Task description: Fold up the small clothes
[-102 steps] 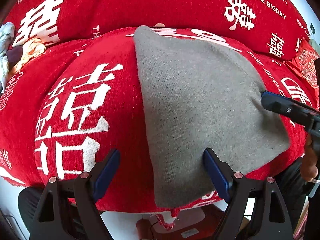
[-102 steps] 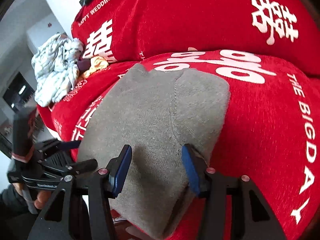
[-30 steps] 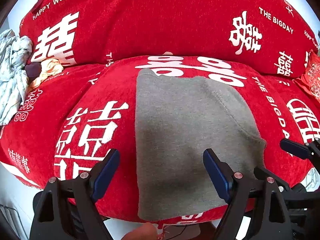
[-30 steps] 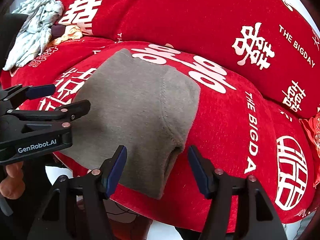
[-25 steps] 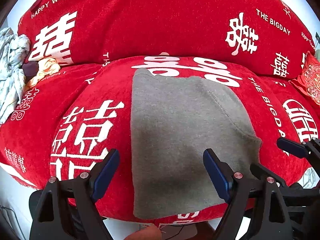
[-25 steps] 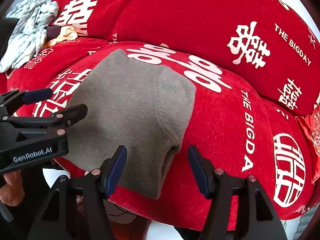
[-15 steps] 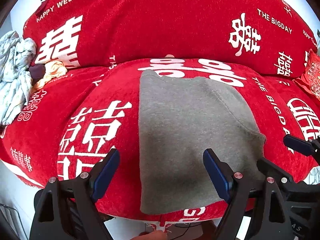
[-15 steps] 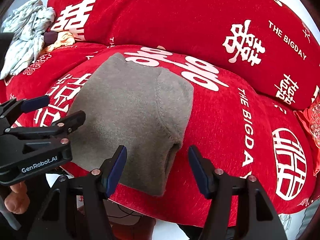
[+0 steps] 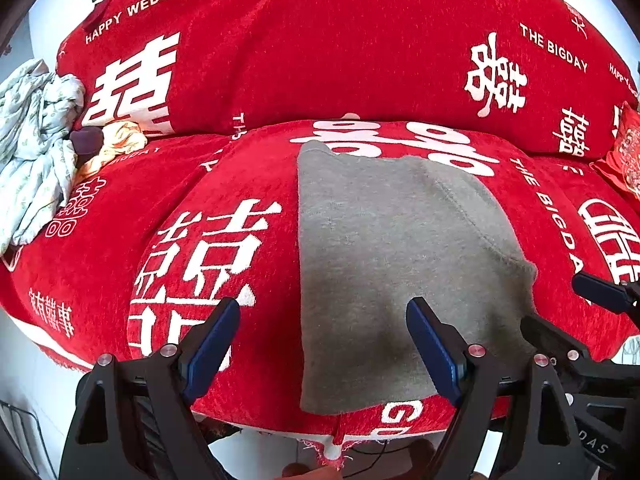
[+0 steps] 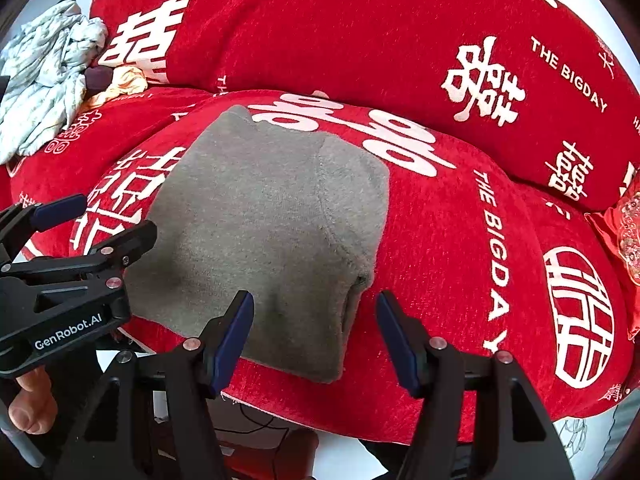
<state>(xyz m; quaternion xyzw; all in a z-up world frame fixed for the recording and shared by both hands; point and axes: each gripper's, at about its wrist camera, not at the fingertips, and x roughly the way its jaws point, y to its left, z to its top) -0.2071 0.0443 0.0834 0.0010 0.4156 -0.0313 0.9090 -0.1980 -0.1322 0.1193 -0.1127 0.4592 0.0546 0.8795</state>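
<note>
A grey knitted garment [image 9: 384, 264] lies folded flat on the red seat cushion; it also shows in the right wrist view [image 10: 264, 232]. My left gripper [image 9: 324, 344] is open and empty, held just in front of the garment's near left edge. My right gripper [image 10: 316, 332] is open and empty, straddling the garment's near right corner without touching it. Each gripper shows in the other's view: the right one [image 9: 560, 312] at the lower right, the left one [image 10: 92, 224] at the left, both open.
The red sofa cover [image 9: 320, 48] with white lettering spans seat and backrest. A pile of pale crumpled clothes [image 9: 32, 152] with a yellow and a dark item lies at the far left [image 10: 48, 76]. A red embroidered cushion [image 10: 628, 232] sits at the right edge.
Both grippers have drawn back from the garment since 3.4 s ago and stay open. Over the last second the views shift only slightly; the garment lies still.
</note>
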